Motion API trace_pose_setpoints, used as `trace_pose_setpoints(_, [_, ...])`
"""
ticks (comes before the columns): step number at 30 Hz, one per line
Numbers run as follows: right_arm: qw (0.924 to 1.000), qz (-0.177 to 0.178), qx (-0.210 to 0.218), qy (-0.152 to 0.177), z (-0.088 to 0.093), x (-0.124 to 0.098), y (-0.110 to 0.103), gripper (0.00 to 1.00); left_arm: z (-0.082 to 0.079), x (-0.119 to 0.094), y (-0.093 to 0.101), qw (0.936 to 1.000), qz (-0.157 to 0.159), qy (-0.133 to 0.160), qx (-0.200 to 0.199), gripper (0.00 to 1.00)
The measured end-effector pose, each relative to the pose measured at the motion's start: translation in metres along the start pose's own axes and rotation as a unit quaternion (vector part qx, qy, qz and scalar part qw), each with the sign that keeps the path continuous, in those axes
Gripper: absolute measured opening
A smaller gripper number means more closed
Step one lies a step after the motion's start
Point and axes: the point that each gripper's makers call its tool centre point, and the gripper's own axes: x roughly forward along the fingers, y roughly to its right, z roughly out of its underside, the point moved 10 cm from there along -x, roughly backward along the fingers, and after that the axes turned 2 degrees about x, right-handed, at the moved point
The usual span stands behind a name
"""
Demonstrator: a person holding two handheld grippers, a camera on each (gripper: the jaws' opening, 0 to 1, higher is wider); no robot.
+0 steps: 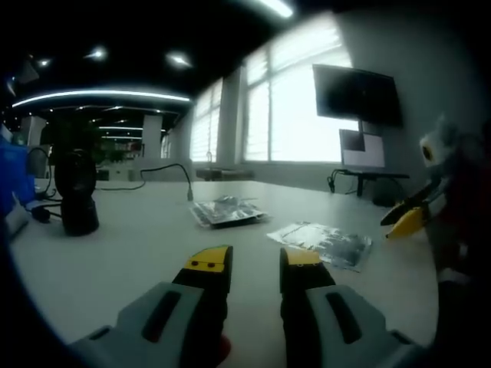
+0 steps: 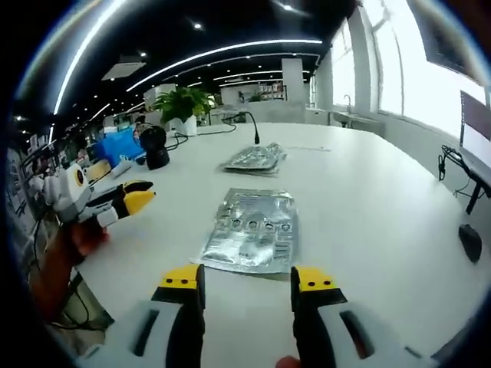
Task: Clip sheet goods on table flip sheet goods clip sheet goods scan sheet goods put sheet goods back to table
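Desk (image 1: 130,253) in the left gripper view carries two silver packets, one (image 1: 322,244) just ahead of our left gripper (image 1: 255,266), whose jaws stand open and empty, and in the right gripper view our right gripper (image 2: 249,280), jaws likewise apart and empty, faces the near packet (image 2: 253,231).
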Motion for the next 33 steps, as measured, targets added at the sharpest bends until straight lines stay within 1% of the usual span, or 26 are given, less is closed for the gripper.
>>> trace_pose_setpoints(3, [1.0000,0.003,0.006,0.005,0.002,0.000,0.008,0.37,0.000,0.000,0.000,1.0000,-0.001,0.000,-0.002,0.18])
trace_pose_setpoints(4, [0.9998,0.003,0.010,0.015,0.002,0.000,0.010,0.35,0.000,0.001,-0.002,1.0000,0.000,-0.001,-0.004,0.18])
trace_pose_setpoints(6, [0.9996,0.001,0.011,0.024,0.001,0.000,0.014,0.27,0.000,0.002,-0.003,1.0000,0.003,-0.001,-0.004,0.18])
trace_pose_setpoints(7, [0.9993,0.005,0.010,0.037,-0.001,-0.003,0.015,0.22,0.000,0.002,-0.003,1.0000,0.004,-0.002,-0.002,0.18])
trace_pose_setpoints(8, [0.9986,0.009,-0.001,0.051,-0.003,-0.004,0.016,0.16,0.001,0.003,-0.003,1.0000,0.005,-0.004,0.000,0.18])
trace_pose_setpoints(9, [0.9976,0.020,-0.007,0.067,-0.005,-0.008,0.018,0.13,0.001,0.004,-0.003,1.0000,0.005,-0.005,0.001,0.18])
trace_pose_setpoints(10, [0.9974,0.025,-0.007,0.067,-0.005,-0.009,0.020,0.11,0.001,0.004,-0.004,1.0000,0.006,-0.006,0.002,0.18])
trace_pose_setpoints(12, [0.9961,0.030,-0.019,0.080,-0.007,-0.008,0.026,0.01,0.001,0.005,-0.005,1.0000,0.008,-0.005,0.002,0.18])
trace_pose_setpoints(14, [0.9925,0.023,-0.048,0.110,-0.012,-0.007,0.031,0.00,0.000,0.005,-0.006,1.0000,0.010,-0.001,0.000,0.17])
trace_pose_setpoints(15, [0.9914,0.017,-0.052,0.119,-0.013,-0.006,0.032,0.00,0.000,0.006,-0.006,0.9999,0.011,0.001,-0.002,0.17])
trace_pose_setpoints(17, [0.9915,0.008,-0.033,0.125,-0.013,-0.007,0.038,0.00,0.000,0.007,-0.007,0.9999,0.010,0.001,-0.002,0.16])
trace_pose_setpoints(19, [0.9907,0.003,-0.029,0.133,-0.013,-0.008,0.042,0.00,0.000,0.008,-0.007,1.0000,0.010,-0.001,0.001,0.16])
trace_pose_setpoints(21, [0.9898,0.002,-0.039,0.137,-0.012,-0.008,0.044,0.00,0.000,0.008,-0.006,0.9999,0.011,-0.002,0.005,0.16])
trace_pose_setpoints(23, [0.9862,0.002,-0.059,0.155,-0.012,-0.007,0.048,0.00,0.000,0.008,-0.007,0.9999,0.013,-0.003,0.010,0.16])
trace_pose_setpoints(25, [0.9858,0.000,-0.053,0.159,-0.013,-0.008,0.052,0.00,0.000,0.008,-0.004,0.9997,0.016,-0.003,0.019,0.16])
trace_pose_setpoints(27, [0.9839,0.000,-0.046,0.173,-0.014,-0.008,0.056,0.00,0.000,0.008,-0.003,0.9995,0.017,-0.004,0.025,0.16])
trace_pose_setpoints(29, [0.9831,0.005,-0.051,0.176,-0.015,-0.006,0.059,0.00,-0.001,0.007,-0.001,0.9994,0.019,-0.001,0.030,0.16])
trace_pose_setpoints(33, [0.9782,0.036,-0.100,0.178,-0.015,-0.001,0.066,0.00,0.000,0.006,0.003,0.9991,0.017,-0.003,0.039,0.16])
